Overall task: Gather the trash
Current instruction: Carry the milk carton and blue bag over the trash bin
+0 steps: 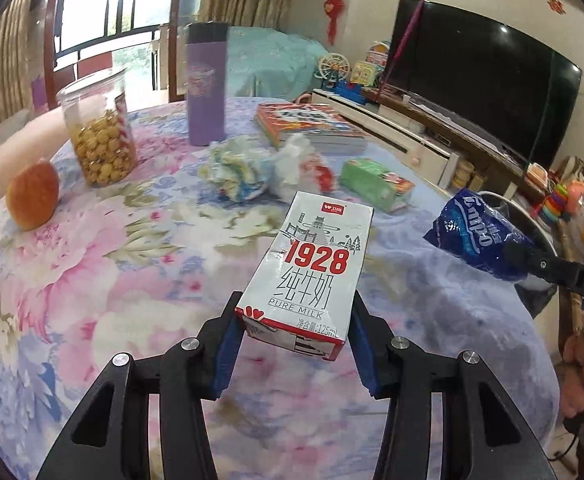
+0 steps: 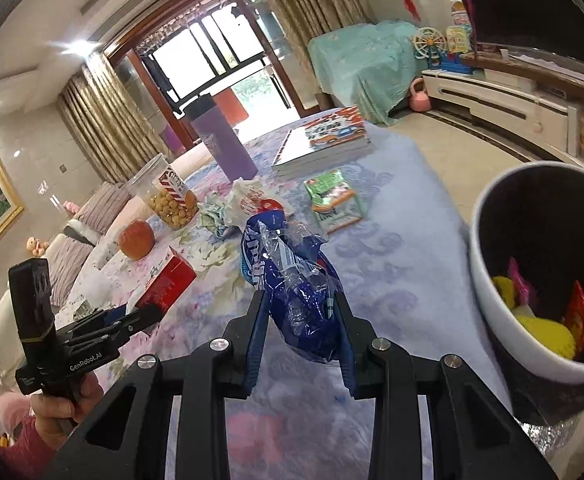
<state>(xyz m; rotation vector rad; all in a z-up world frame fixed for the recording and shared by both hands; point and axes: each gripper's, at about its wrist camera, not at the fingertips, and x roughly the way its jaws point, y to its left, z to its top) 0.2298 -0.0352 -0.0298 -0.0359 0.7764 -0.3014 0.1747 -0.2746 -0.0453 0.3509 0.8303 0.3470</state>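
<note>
Two grippers grip trash, left gripper (image 1: 296, 336) clamping one milk carton (image 1: 312, 272), right gripper (image 2: 302, 332) one blue wrapper (image 2: 296, 292); beyond lie one jar (image 1: 99, 132), one bun (image 1: 32, 196), one flask (image 1: 207, 84).

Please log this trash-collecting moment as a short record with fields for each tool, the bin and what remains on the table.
left tool: shut on milk carton
right tool: shut on blue wrapper
bin: right of the table, wrappers inside
table: crumpled wrappers, green packet, snack jar, purple flask, books, bun
</note>
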